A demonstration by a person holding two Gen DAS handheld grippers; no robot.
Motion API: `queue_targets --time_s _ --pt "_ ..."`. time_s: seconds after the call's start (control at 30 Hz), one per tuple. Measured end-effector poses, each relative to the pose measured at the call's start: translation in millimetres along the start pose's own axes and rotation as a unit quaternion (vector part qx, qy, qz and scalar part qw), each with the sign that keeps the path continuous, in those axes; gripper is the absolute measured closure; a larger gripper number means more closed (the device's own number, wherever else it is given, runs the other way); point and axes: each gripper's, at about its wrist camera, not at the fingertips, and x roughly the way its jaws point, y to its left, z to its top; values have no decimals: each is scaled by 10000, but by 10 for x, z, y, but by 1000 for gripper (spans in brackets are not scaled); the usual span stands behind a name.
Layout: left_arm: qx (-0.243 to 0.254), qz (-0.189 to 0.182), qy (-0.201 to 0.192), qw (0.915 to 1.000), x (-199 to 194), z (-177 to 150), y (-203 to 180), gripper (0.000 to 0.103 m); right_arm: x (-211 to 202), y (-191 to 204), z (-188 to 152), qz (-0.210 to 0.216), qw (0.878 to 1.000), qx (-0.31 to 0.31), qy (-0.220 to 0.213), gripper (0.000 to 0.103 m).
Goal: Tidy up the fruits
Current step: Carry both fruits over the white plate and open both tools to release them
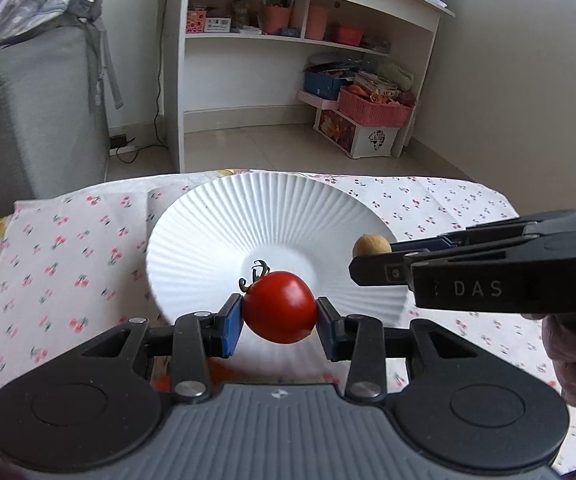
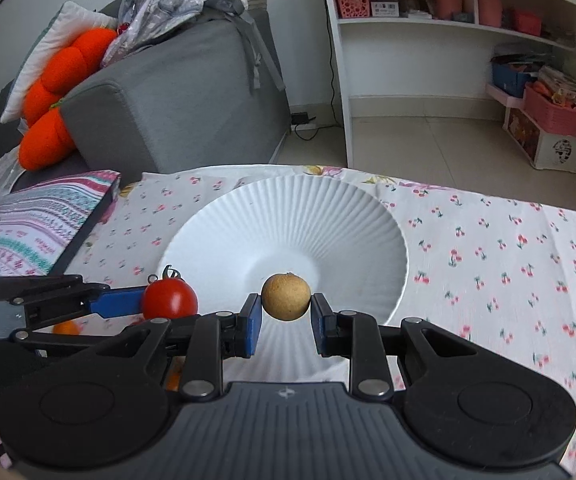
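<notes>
Your left tool point(image 1: 279, 307) is clamped on a small red cherry tomato with a curled green stem point(image 1: 279, 307), and your right tool point(image 2: 286, 297) pinches a round tan longan-like fruit point(image 2: 286, 297). Both fruits hang over the near side of the white ribbed ceramic plate point(image 1: 216, 216) on the cherry-print cloth covering the desk point(image 2: 507, 256). The plate's bare well lies just ahead and below each fruit, the tan one nearer its centre, the tomato at its left near rim. Carry both a little farther in before you let go.
</notes>
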Motion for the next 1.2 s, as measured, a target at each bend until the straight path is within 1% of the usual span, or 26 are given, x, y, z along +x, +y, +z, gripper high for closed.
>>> queue_targets --time_s 0.17,0.37,0.67,1.0,1.07,1.1,1.2 --pt "219 28 45 9997 254 83 7 73 204 -89 53 28 9999 -139 -8 79" --pt "357 71 130 9993 447 111 54 73 313 -135 104 69 9995 -320 -33 79" --pt "456 78 143 9988 495 92 42 73 426 -195 75 69 9993 -373 45 79" --pt "524 78 181 9984 569 110 -12 72 429 -208 74 112 9991 -420 26 79" --pt "495 69 190 9986 569 120 -12 71 427 -209 83 92 9991 -402 10 77" --pt "491 67 189 9986 557 121 -10 70 419 -209 87 91 9992 -397 12 72" --pt "476 61 172 9987 518 117 -14 59 372 -200 94 61 9993 -375 -52 66"
